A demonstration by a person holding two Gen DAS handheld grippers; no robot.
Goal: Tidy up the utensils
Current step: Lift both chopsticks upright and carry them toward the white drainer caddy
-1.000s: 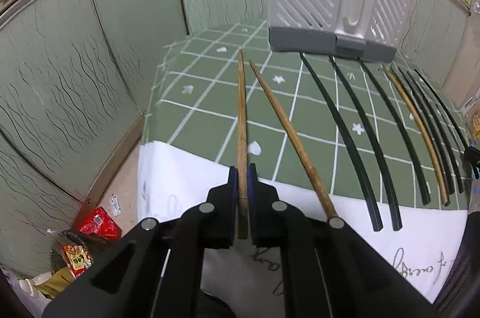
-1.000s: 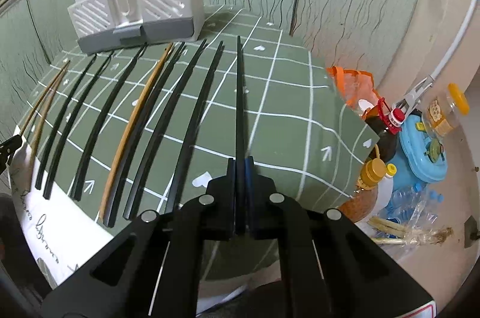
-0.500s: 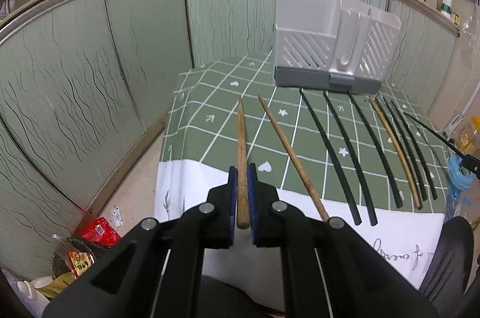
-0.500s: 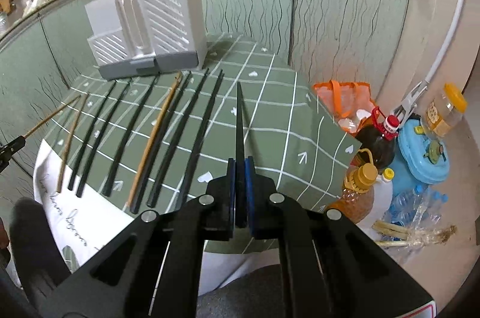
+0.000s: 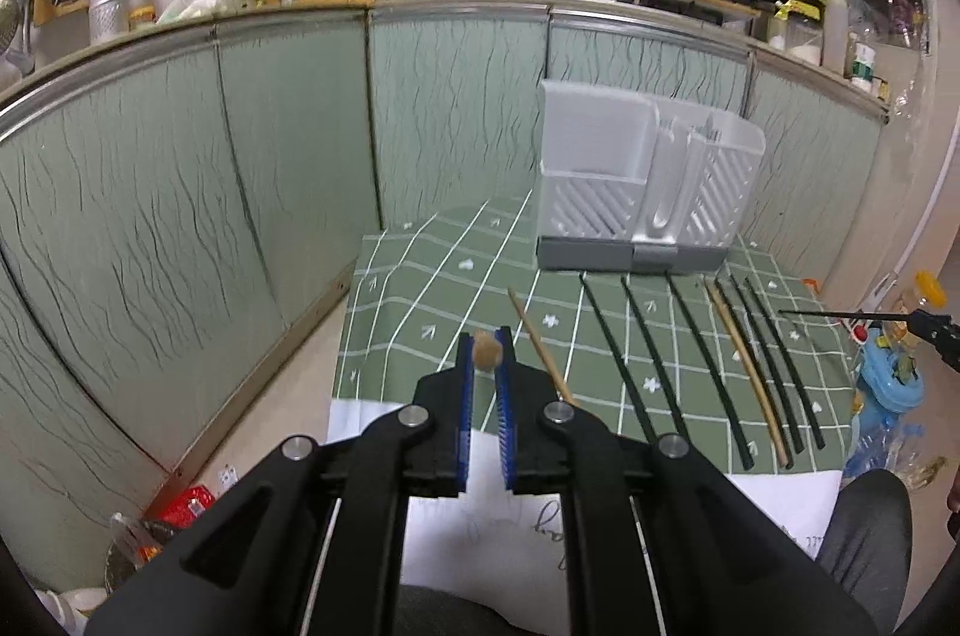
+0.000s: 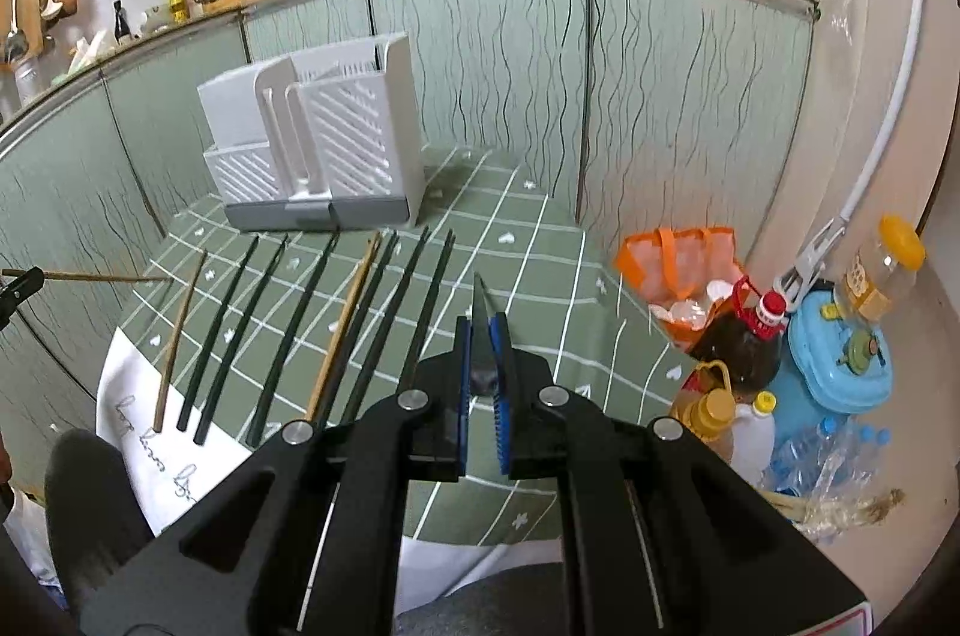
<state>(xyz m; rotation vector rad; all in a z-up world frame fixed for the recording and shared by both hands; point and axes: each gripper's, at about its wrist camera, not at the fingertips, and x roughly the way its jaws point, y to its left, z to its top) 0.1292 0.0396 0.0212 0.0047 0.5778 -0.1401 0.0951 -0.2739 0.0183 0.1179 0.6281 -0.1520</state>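
- A small kitchen: a low surface point(image 5: 420, 288) under a green cloth with a white grid stands against pale green cabinet doors, with pans and a yellow microwave on the counter above.
- Nearest in the left wrist view, the left tool point(image 5: 487, 357) is clamped tight on one brown wooden chopstick point(image 5: 487, 353). It points straight at the lens, so only its round end shows; in the right wrist view its shaft reaches in from the left edge, off the cloth.
- The right tool point(image 6: 480, 330) is closed on one black chopstick point(image 6: 478, 297), foreshortened to a short dark wedge above the blue pads; in the left view it hangs in the air at the far right.
- Lying on the cloth beyond the tools: one brown wooden chopstick point(image 5: 540, 348) at the left of the row, then six black chopsticks point(image 5: 630, 354) and one tan bamboo-coloured chopstick point(image 5: 747, 372) fourth among them, all roughly parallel.
- Their near ends lie by a white cloth with script.
- At the far end stands one white slatted plastic utensil holder on a grey base point(image 5: 648, 192), upright; its compartments' contents cannot be made out.
- On the floor to the right: an orange bag point(image 6: 678, 264), oil bottles and a blue tub, partly cut off.
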